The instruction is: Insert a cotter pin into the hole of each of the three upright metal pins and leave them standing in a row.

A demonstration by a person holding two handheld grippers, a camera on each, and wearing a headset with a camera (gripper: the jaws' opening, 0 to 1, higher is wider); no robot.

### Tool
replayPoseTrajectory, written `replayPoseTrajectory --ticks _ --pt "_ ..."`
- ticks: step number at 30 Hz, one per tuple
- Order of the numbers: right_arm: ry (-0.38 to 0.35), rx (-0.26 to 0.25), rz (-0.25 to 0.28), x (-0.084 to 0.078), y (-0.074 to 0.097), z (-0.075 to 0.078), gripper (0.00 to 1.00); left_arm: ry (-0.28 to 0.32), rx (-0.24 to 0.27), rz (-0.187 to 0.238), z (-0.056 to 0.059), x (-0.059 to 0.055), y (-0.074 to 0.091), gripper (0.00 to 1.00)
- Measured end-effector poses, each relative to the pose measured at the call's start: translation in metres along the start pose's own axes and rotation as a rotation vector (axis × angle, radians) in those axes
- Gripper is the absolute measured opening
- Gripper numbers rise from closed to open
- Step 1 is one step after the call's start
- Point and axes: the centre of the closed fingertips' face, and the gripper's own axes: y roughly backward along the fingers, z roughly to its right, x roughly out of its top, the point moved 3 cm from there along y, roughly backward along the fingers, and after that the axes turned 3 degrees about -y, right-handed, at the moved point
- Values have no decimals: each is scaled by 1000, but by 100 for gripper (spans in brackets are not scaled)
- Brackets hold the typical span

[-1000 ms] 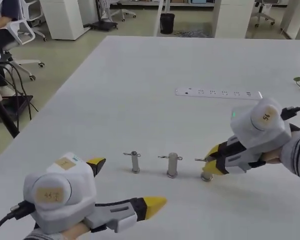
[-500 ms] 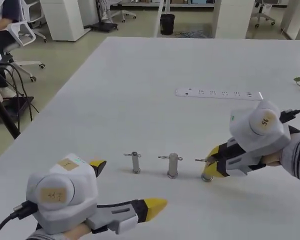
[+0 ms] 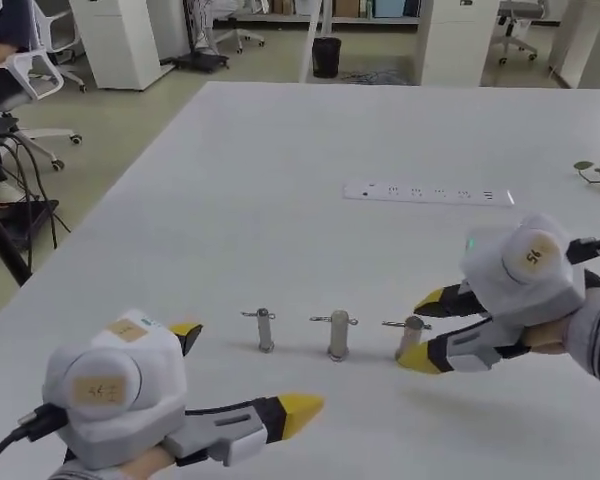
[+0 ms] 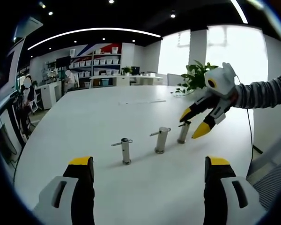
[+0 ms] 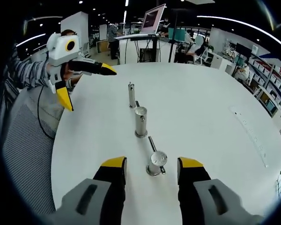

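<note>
Three upright metal pins stand in a row on the white table: left pin (image 3: 265,330), middle pin (image 3: 339,335), right pin (image 3: 410,337). Each carries a cotter pin through its top, as the left gripper view also shows on the left pin (image 4: 126,151), middle pin (image 4: 161,139) and right pin (image 4: 183,131). My right gripper (image 3: 427,328) is open, its yellow tips on either side of the right pin (image 5: 156,163) without touching it. My left gripper (image 3: 245,370) is open near the front edge, short of the row, holding nothing.
A white power strip (image 3: 427,192) lies further back on the table (image 3: 280,180). A small plant (image 3: 598,170) sits at the right edge. Office chairs and cabinets stand on the floor beyond the table's left and far sides.
My right gripper was shut on the cotter pin at the right pin; it has let go and opened, its tips now apart around the pin. The left gripper has stayed put.
</note>
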Motion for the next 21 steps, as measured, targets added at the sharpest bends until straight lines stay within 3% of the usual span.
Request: replayPoseTrajectory --ticks 3,8,14,21 --pt "-43 -20 23 0 3 -4 42 6 5 7 -1 1 0 98" --pt "-174 -69 84 1 9 -7 47 11 18 13 -4 3 0 97" --pt "-223 -128 140 0 14 -12 51 9 19 -9 -5 1 0 96" --pt "-284 -169 147 -9 15 -24 63 4 23 -12 -6 1 1 96"
